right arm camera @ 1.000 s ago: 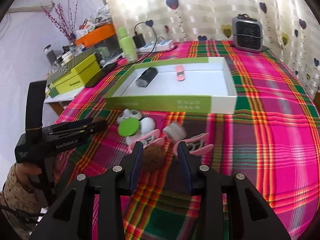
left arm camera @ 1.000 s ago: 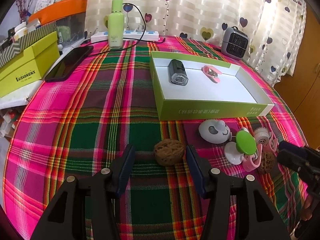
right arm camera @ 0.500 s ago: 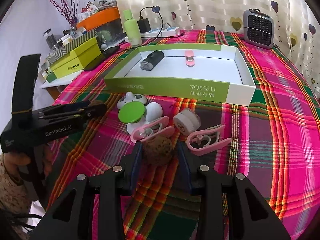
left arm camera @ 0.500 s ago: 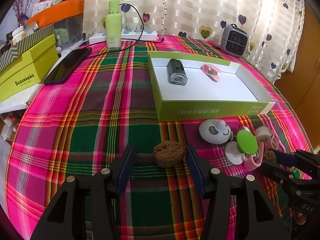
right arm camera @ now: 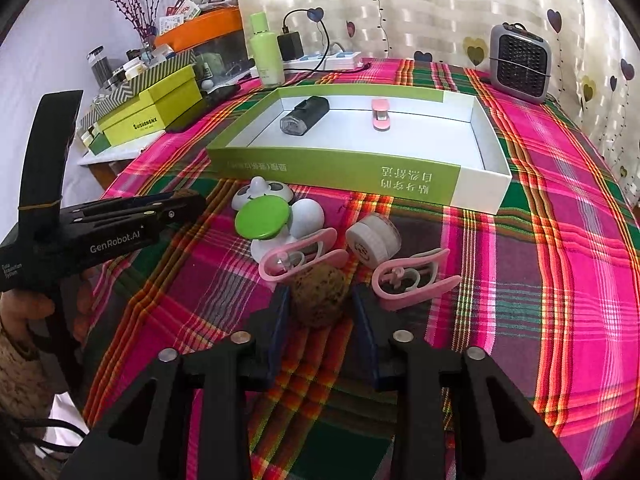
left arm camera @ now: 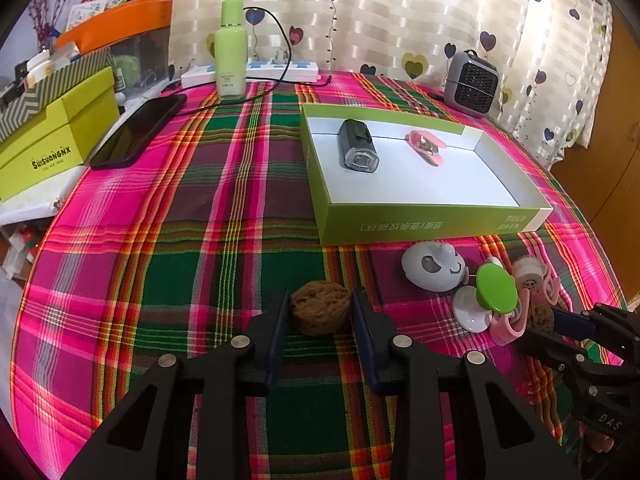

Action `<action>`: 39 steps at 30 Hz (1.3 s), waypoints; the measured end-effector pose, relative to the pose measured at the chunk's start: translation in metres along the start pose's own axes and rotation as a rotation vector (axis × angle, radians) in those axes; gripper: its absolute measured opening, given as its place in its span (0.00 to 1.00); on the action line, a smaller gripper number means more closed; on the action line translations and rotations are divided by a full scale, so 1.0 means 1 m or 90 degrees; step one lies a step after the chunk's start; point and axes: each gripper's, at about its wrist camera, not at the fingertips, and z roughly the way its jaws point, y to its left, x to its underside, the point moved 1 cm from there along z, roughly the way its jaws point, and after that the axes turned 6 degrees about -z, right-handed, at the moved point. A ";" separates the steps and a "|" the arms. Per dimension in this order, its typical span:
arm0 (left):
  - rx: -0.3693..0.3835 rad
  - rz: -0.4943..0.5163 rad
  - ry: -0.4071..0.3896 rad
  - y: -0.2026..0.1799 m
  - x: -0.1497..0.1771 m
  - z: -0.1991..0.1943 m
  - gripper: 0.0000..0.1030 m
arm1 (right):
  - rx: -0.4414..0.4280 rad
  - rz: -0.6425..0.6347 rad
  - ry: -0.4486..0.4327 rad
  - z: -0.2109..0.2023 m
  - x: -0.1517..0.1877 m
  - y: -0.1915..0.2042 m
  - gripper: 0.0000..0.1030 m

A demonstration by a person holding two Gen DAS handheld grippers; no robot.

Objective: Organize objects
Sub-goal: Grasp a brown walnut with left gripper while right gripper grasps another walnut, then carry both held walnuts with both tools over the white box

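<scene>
A brown walnut (left arm camera: 320, 312) lies on the plaid cloth, and my left gripper (left arm camera: 320, 304) is closing with both pads against its sides. A second walnut (right arm camera: 318, 296) sits between the closing jaws of my right gripper (right arm camera: 320, 300), with a thin gap still showing at the right pad. Just beyond it lie two pink clips (right arm camera: 300, 258) (right arm camera: 412, 280), a white roll (right arm camera: 374, 240), a green-topped disc (right arm camera: 262, 216) and a white panda piece (left arm camera: 434, 270). The green box tray (left arm camera: 420, 224) holds a black lamp (left arm camera: 358, 148) and a pink clip (left arm camera: 426, 146).
At the back stand a green bottle (left arm camera: 230, 48), a power strip (left arm camera: 280, 70) and a grey heater (left arm camera: 472, 84). A phone (left arm camera: 136, 132) and yellow-green boxes (left arm camera: 52, 140) sit at the left edge. A hand holds the left gripper (right arm camera: 188, 204) beside the pile.
The left jaws have closed in onto their walnut. The right jaws have narrowed around the other walnut, and the right gripper has shifted slightly toward the pile.
</scene>
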 end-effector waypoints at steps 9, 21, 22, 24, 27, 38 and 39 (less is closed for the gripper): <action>0.004 0.002 -0.002 -0.002 0.001 -0.002 0.28 | -0.002 -0.001 -0.006 -0.002 -0.001 -0.002 0.31; 0.026 0.011 -0.014 -0.013 -0.004 -0.017 0.28 | -0.018 0.009 -0.029 -0.011 -0.006 -0.005 0.31; 0.028 0.012 -0.014 -0.013 -0.005 -0.018 0.28 | -0.020 0.011 -0.032 -0.012 -0.007 -0.006 0.31; 0.033 0.013 -0.018 -0.015 -0.007 -0.021 0.28 | -0.016 0.011 -0.039 -0.014 -0.010 -0.007 0.31; 0.038 0.019 -0.027 -0.018 -0.012 -0.026 0.28 | -0.019 0.011 -0.052 -0.019 -0.017 -0.010 0.31; 0.061 0.037 -0.039 -0.035 -0.038 -0.022 0.28 | 0.006 -0.007 -0.087 -0.022 -0.049 -0.017 0.31; 0.063 0.038 -0.038 -0.037 -0.041 -0.020 0.28 | 0.007 -0.006 -0.089 -0.022 -0.052 -0.019 0.31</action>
